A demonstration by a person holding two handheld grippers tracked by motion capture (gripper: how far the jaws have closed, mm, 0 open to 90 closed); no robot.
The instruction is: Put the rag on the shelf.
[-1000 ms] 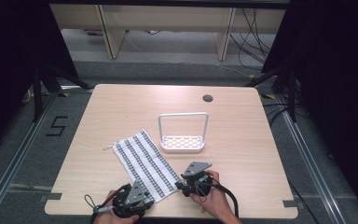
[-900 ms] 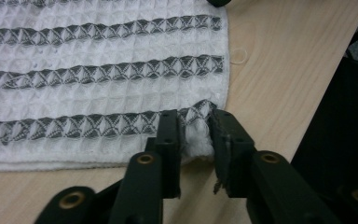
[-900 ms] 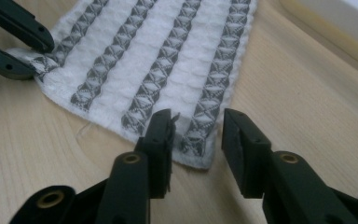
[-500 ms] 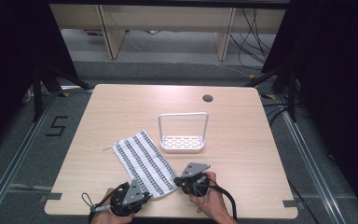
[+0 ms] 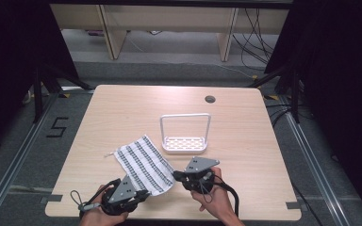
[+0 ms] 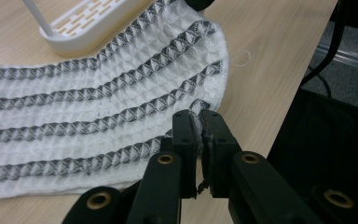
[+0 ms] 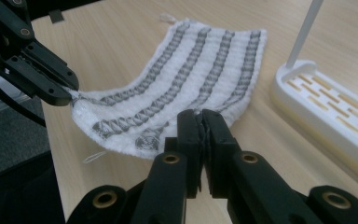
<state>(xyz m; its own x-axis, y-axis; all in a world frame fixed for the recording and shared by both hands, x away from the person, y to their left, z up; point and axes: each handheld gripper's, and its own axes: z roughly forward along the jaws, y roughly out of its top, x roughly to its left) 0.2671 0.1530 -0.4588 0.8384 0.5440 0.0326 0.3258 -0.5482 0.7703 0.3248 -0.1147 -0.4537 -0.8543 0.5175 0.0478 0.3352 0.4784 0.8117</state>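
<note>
Overhead first: striped cloth [image 5: 143, 163] lies on the table [image 5: 122, 113], left of centre toward the near edge, running diagonally. White rack [image 5: 185, 135] stands just to its right, further back. Left gripper [image 5: 139, 195] sits at the cloth's near corner, right gripper [image 5: 178, 176] at its near-right corner, a hand [image 5: 216, 200] behind it. Small round hole [image 5: 210, 99] in the table at the far right.

Left gripper view: jaws closed [image 6: 200, 125] on the cloth's [image 6: 98, 102] edge, fabric pinched between them. Rack [image 6: 91, 21] just beyond the cloth, touching or nearly so.

Right gripper view: jaws closed [image 7: 200, 122] on the cloth's [image 7: 191, 74] near edge. Other gripper [image 7: 67, 95] at left pinches a corner, lifting it slightly. Rack [image 7: 335, 112] at right, close to the cloth but apart.
</note>
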